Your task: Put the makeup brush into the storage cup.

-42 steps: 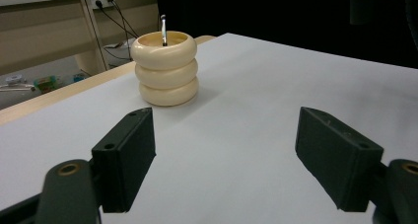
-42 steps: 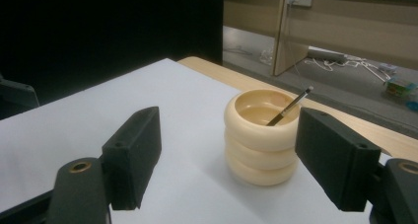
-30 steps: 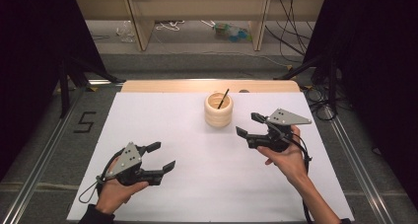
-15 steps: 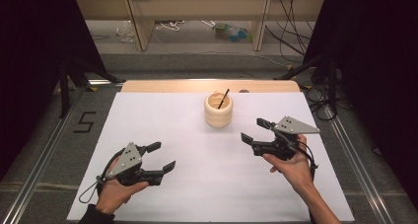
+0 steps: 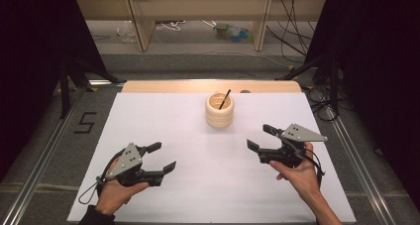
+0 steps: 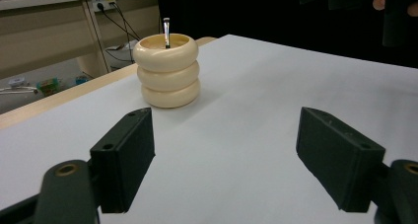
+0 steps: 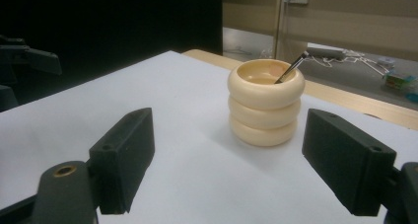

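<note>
We see the cream ribbed holder [image 5: 220,110] upper centre of the frame, a thin brush [image 5: 225,99] inside – left gripper [image 5: 159,157] spread and empty, right gripper [image 5: 261,138] just widened, empty

A white table [image 5: 163,116] stands on a grey floor [image 5: 44,136]. Behind it is a wooden shelf [image 5: 198,7] with cables [image 5: 171,25] underneath. Black curtains [image 5: 29,31] hang on both sides.

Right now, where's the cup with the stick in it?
In the high view the cup stands mid-table near the far edge, ahead of the right gripper and to its left.
</note>
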Demonstrator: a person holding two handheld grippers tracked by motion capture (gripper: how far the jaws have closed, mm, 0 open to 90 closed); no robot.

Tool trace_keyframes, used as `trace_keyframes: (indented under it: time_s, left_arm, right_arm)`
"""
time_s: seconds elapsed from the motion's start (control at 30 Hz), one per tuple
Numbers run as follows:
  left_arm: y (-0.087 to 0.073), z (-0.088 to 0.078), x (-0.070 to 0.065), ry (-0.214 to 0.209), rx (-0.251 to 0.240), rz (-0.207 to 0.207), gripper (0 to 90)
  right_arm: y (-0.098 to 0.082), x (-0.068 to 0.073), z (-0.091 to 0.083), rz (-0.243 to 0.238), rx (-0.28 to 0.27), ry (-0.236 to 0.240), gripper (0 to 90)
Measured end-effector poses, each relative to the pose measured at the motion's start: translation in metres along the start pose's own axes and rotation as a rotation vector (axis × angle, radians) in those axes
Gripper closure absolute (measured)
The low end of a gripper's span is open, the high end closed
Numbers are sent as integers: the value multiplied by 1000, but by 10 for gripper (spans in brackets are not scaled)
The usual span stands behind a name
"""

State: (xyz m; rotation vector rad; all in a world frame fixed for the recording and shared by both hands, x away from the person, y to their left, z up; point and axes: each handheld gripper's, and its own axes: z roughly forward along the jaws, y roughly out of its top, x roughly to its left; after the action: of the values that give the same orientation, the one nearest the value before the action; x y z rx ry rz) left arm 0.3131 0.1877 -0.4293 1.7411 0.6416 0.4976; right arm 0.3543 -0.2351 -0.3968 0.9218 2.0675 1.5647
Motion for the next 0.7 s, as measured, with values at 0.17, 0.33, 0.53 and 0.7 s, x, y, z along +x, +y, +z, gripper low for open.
trace_keyframes:
  time_s: [0.17,0.33,0.53,0.7]
  left_arm:
    - [1,0,0,-1,-4,-1,225]
    - [1,-1,-1,1,-8,-6,225]
    - [2,-2,-1,1,-12,-3,225]
    - [3,-4,-1,6,-10,-2,225]
  right_arm:
    - [-2,3,-4,-5,4,7,214]
    - [-7,5,-5,-4,3,17,215]
    - [-10,7,-7,-10,4,13,213]
    - [-14,11,-9,-10,-2,32,200]
